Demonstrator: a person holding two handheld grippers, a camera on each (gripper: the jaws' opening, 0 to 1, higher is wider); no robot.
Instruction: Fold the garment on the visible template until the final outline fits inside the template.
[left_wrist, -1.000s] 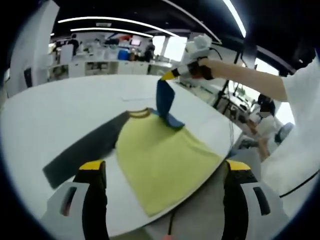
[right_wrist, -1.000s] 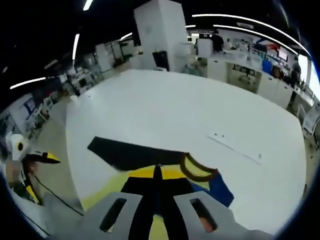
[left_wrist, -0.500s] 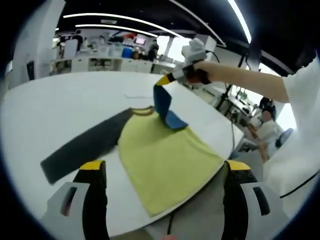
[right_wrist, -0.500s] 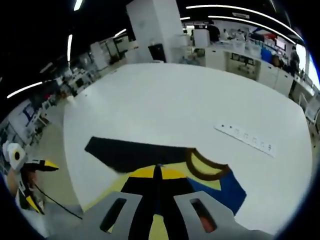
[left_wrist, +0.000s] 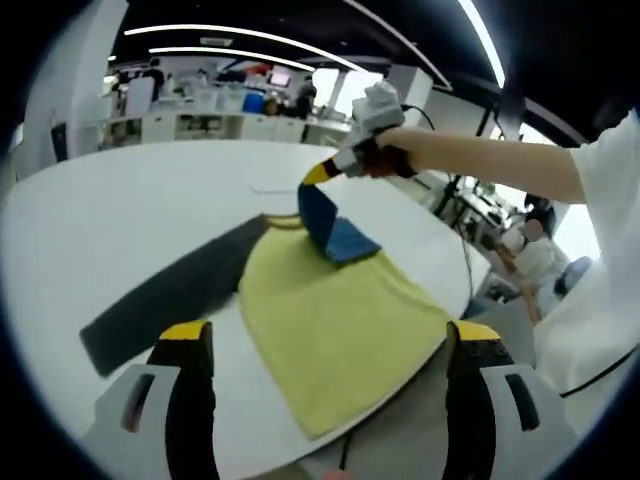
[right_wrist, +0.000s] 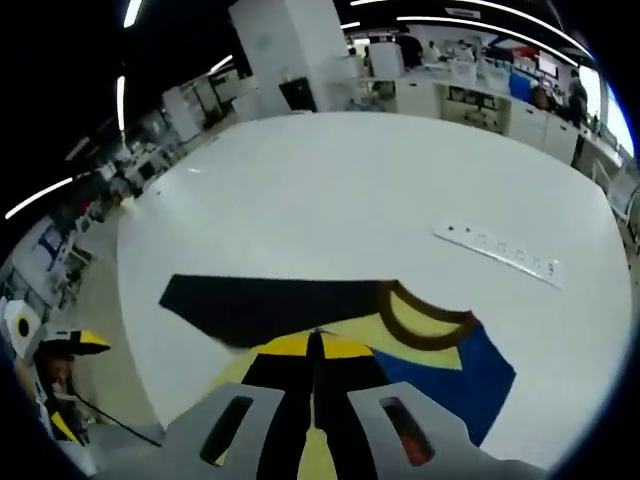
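Note:
A shirt lies flat on the white table (left_wrist: 120, 220): yellow body (left_wrist: 330, 320), brown collar (left_wrist: 283, 221), dark grey sleeve (left_wrist: 165, 300) stretched out to the left. Its blue sleeve (left_wrist: 335, 230) is lifted and folded in over the chest, and my right gripper (left_wrist: 316, 175) is shut on its cuff. In the right gripper view the shut yellow-tipped right gripper (right_wrist: 315, 338) hangs over the collar (right_wrist: 425, 325), with the blue sleeve (right_wrist: 470, 375) draping down to the right and the dark sleeve (right_wrist: 265, 305) to the left. My left gripper (left_wrist: 330, 335) is open and empty, near the hem.
A thin white strip with dark dots (right_wrist: 500, 255) lies on the table beyond the collar. The yellow hem reaches the table's near edge (left_wrist: 400, 385). A person's arm (left_wrist: 480, 160) holds the right gripper. Benches and shelves stand behind.
My right gripper has carried the blue sleeve lower and further in over the yellow chest, so more blue cloth lies flat. The left gripper stays open in place.

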